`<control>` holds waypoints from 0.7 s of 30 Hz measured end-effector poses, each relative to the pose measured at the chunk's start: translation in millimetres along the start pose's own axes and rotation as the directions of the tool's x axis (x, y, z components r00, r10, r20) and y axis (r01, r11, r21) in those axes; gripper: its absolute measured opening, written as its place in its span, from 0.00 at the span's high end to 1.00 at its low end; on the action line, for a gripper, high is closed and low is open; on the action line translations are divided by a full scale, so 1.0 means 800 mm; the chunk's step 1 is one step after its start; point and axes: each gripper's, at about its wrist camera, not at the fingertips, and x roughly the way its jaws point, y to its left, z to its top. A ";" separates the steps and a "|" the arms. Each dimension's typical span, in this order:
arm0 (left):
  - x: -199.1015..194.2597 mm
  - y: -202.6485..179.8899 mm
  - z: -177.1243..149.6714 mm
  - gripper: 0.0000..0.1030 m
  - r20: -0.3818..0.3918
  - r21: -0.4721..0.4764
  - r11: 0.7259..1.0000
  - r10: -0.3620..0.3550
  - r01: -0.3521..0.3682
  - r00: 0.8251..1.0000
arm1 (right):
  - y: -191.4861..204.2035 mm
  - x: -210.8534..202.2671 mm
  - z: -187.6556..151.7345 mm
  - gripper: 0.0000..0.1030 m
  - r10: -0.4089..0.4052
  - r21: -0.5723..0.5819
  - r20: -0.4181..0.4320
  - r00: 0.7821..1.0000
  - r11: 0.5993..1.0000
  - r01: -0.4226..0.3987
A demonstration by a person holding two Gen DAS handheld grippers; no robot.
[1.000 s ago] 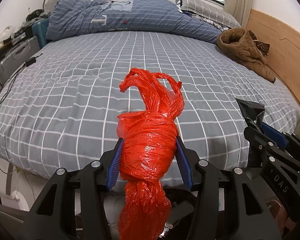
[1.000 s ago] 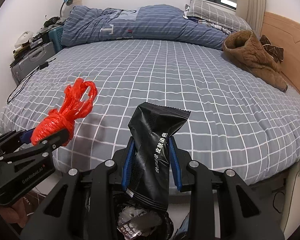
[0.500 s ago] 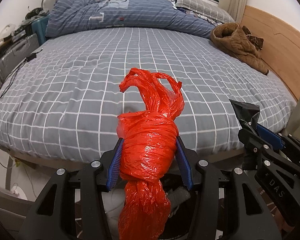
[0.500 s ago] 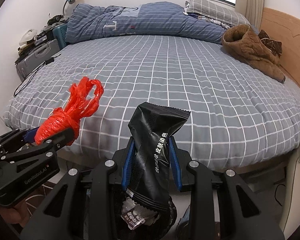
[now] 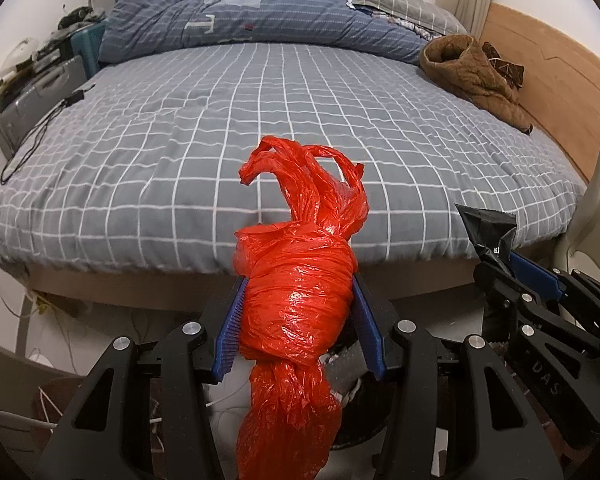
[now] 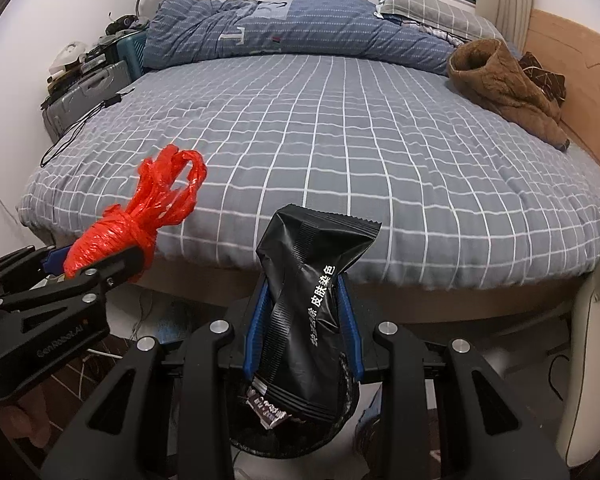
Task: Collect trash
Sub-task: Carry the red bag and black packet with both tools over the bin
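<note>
Large bed with grey, white-checked cover (image 5: 300, 120): it fills less of both views than a second ago, and its near edge and the bare frame beneath, then hidden, are exposed; both grippers have drawn back from it. Rumpled blue striped quilt (image 6: 292, 28) lies along its far side; brown fleece garment (image 6: 504, 88) lies by the wooden headboard (image 5: 548, 60).

Left gripper (image 5: 298, 328): blue pads pinch the knotted red plastic bag (image 5: 296, 312) as before, its handles fanning upward and its tail hanging below. Right gripper (image 6: 300, 328): pads clamp the crumpled black foil wrapper with white lettering (image 6: 304, 308), grip unchanged.

The right wrist view alone shows the dark round waste bin (image 6: 296, 420) directly under the wrapper, with scraps inside, and a hand (image 6: 24, 420) behind the left gripper; the left wrist view shows only the wrapper's top and, indistinctly, litter behind the bag.

Grey suitcase (image 6: 88, 88) stands at the bed's left; a black cable (image 5: 32, 136) trails over that edge.
</note>
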 end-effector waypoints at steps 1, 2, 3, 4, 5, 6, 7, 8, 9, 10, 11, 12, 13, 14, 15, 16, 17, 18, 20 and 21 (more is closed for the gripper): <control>-0.005 0.000 -0.004 0.52 -0.001 0.001 1.000 0.002 -0.002 1.000 | 0.001 -0.004 -0.005 0.69 0.001 -0.001 -0.002 1.000 1.000 -0.001; -0.007 -0.001 -0.007 0.52 -0.002 0.001 1.000 0.003 -0.003 1.000 | 0.003 -0.007 -0.008 0.69 0.001 -0.002 -0.005 1.000 1.000 -0.001; -0.011 -0.001 -0.011 0.52 -0.005 -0.001 1.000 0.003 -0.003 1.000 | 0.003 -0.009 -0.011 0.69 0.001 -0.003 -0.007 1.000 1.000 -0.001; -0.013 -0.001 -0.015 0.52 -0.010 -0.003 1.000 0.003 -0.003 1.000 | 0.004 -0.011 -0.016 0.69 0.001 -0.005 -0.013 1.000 1.000 -0.002; -0.015 -0.001 -0.020 0.52 -0.015 -0.005 1.000 0.004 -0.004 1.000 | 0.005 -0.013 -0.020 0.69 0.001 -0.007 -0.017 1.000 1.000 -0.002; -0.017 -0.001 -0.024 0.52 -0.022 -0.005 1.000 0.004 -0.004 1.000 | 0.005 -0.014 -0.024 0.69 0.001 -0.009 -0.022 1.000 1.000 -0.002; -0.018 -0.002 -0.028 0.52 -0.029 -0.005 1.000 0.003 -0.003 1.000 | 0.007 -0.016 -0.030 0.69 0.001 -0.012 -0.031 1.000 1.000 -0.001; -0.019 -0.002 -0.031 0.52 -0.034 -0.006 1.000 0.002 -0.002 0.999 | 0.008 -0.016 -0.033 0.69 0.001 -0.014 -0.036 0.999 1.000 -0.002; -0.019 -0.003 -0.037 0.52 -0.043 -0.007 1.000 0.001 -0.001 0.999 | 0.009 -0.017 -0.037 0.69 0.001 -0.015 -0.042 0.999 1.000 -0.002; -0.019 -0.004 -0.043 0.52 -0.053 -0.007 1.000 0.000 -0.001 0.999 | 0.010 -0.018 -0.043 0.69 0.001 -0.016 -0.048 0.999 1.000 -0.001; -0.018 -0.005 -0.049 0.52 -0.062 -0.007 1.000 -0.001 0.001 0.998 | 0.011 -0.018 -0.046 0.69 0.001 -0.015 -0.053 0.999 1.000 -0.002; -0.016 -0.006 -0.054 0.52 -0.071 -0.003 1.000 -0.002 0.001 0.997 | 0.011 -0.017 -0.050 0.69 0.002 -0.014 -0.058 0.998 1.000 -0.003; -0.014 -0.007 -0.057 0.52 -0.077 -0.001 1.000 -0.002 0.002 0.997 | 0.011 -0.016 -0.053 0.69 0.002 -0.014 -0.062 0.998 1.000 -0.003; -0.012 -0.008 -0.061 0.52 -0.084 -0.001 1.000 -0.002 0.002 0.996 | 0.011 -0.014 -0.055 0.69 0.002 -0.013 -0.066 0.998 1.000 -0.003; -0.009 -0.009 -0.065 0.52 -0.093 0.000 1.000 -0.003 0.003 0.996 | 0.010 -0.009 -0.059 0.69 0.001 -0.011 -0.072 0.997 1.000 -0.001; -0.006 -0.010 -0.069 0.52 -0.100 0.000 1.000 -0.005 0.005 0.995 | 0.009 -0.006 -0.061 0.69 -0.003 -0.011 -0.075 0.997 1.000 0.002; -0.002 -0.011 -0.071 0.52 -0.106 0.000 1.000 -0.006 0.006 0.994 | 0.008 0.000 -0.065 0.69 -0.015 -0.016 -0.079 0.997 1.000 0.014; 0.003 -0.013 -0.075 0.52 -0.113 0.003 1.000 -0.007 0.008 0.994 | 0.008 0.009 -0.070 0.69 -0.029 -0.024 -0.087 0.996 0.999 0.027; 0.015 -0.017 -0.082 0.52 -0.130 0.011 1.000 -0.004 0.006 0.992 | 0.006 0.021 -0.077 0.69 -0.020 -0.018 -0.108 0.994 1.000 0.018; 0.025 -0.018 -0.087 0.52 -0.146 0.008 1.000 -0.006 0.007 0.989 | 0.004 0.029 -0.081 0.69 -0.016 -0.014 -0.124 0.992 1.000 0.014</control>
